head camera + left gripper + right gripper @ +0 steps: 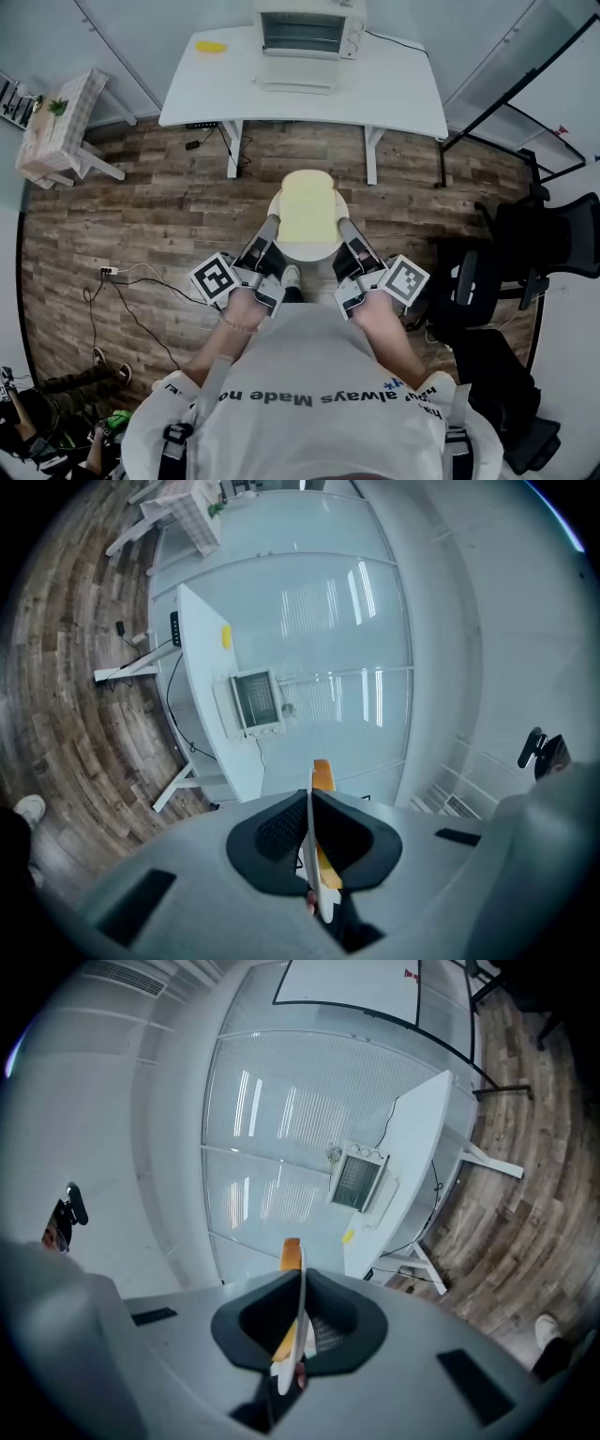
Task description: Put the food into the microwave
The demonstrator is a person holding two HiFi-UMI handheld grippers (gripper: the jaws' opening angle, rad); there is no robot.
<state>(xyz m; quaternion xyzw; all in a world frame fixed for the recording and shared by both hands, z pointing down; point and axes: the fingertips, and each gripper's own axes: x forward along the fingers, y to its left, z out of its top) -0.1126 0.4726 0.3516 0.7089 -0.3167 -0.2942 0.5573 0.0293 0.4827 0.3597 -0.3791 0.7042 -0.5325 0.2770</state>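
The left hand-held gripper (270, 228) and the right hand-held gripper (345, 231) each pinch one side of the plate (302, 249). The food (309, 204) lies on the plate. The microwave (309, 33) sits on the surface (403, 94), well apart from the plate. I think the food is picked up. Carrying it over and putting it inside are left to do.

bread slice (308, 206): pale yellow, flat on white plate (309, 251) | microwave (309, 33): white, on desk (403, 94), well apart
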